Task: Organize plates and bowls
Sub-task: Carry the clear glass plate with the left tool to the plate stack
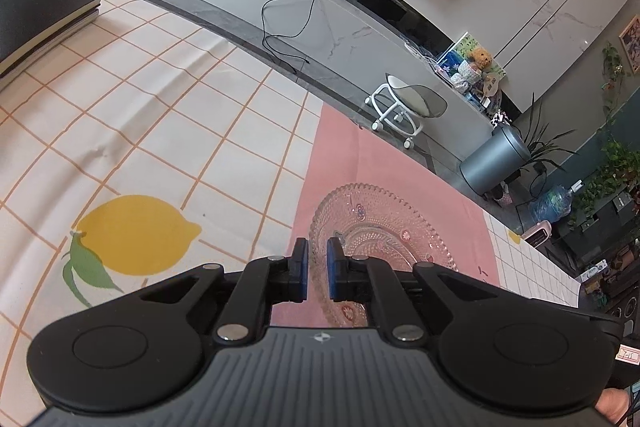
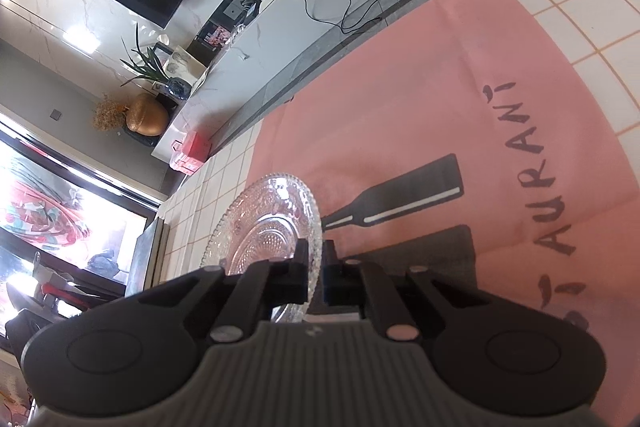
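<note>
Glass plate (image 1: pixel 380 227) sits on the pink mat (image 1: pixel 400 155); I have left claw (image 1: pixel 317 269) and right claw (image 2: pixel 316 275) clenched on its opposite rims, to lift it level.

A clear glass plate (image 1: pixel 380 231) is sitting on the pink part of the cloth covering the counter (image 1: pixel 160 115), near the cloth's left border where the white grid pattern begins. The plate is round and shallow, with a beaded, scalloped rim, a pressed dotted texture across its surface and small reddish flower marks scattered around the well. In the right wrist view the same plate (image 2: pixel 264 223) is appearing tilted, its right edge lifting off the pink cloth just left of a printed black bottle shape. Its near rim is passing between the pads of each claw, so it is being gripped at two spots along its edge.
</note>
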The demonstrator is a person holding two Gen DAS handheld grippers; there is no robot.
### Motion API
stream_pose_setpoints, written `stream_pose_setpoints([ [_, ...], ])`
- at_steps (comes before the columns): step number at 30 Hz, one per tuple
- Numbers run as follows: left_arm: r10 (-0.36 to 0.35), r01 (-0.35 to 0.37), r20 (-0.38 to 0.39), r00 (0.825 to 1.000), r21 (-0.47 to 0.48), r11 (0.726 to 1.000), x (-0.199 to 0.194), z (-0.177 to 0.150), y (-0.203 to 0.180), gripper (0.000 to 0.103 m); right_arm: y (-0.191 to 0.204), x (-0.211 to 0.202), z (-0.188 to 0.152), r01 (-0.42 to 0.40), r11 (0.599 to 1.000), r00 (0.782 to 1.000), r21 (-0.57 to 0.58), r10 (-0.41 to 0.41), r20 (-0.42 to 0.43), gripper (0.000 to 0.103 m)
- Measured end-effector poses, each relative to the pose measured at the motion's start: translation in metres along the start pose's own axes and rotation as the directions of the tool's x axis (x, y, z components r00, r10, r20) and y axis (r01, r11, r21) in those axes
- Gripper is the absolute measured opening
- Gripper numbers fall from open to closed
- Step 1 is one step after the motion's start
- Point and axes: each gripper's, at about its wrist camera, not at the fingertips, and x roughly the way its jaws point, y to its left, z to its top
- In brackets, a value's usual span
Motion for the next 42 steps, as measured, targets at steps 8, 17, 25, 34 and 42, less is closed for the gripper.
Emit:
stream_pose_setpoints([
  [8,-0.005,0.005,-0.009,1.000,0.032,0.999,-0.042,-0.010,-0.031,0.009,0.009,-0.046,-0.012,-0.017,1.000,0.999,0.010,0.016,0.032,0.003],
  [17,-0.022,0.023,-0.025,0.999,0.048,0.999,-0.102,-0.041,-0.076,0.009,0.014,-0.127,-0.040,-0.052,0.998,0.996,0.028,0.050,0.069,0.003],
  [25,-0.050,0.053,-0.049,0.998,0.051,0.997,-0.146,-0.086,-0.126,0.009,0.001,-0.218,-0.075,-0.069,0.996,0.992,0.050,0.063,0.111,0.003],
  [34,-0.094,0.096,-0.067,0.993,0.025,0.995,-0.172,-0.161,-0.170,0.009,-0.036,-0.315,-0.116,-0.061,0.995,0.989,0.078,0.050,0.140,0.003],
  [42,-0.099,0.098,-0.125,0.987,-0.012,0.995,-0.162,-0.220,-0.186,0.009,-0.080,-0.368,-0.141,-0.013,0.996,0.990,0.089,0.000,0.143,0.002],
])
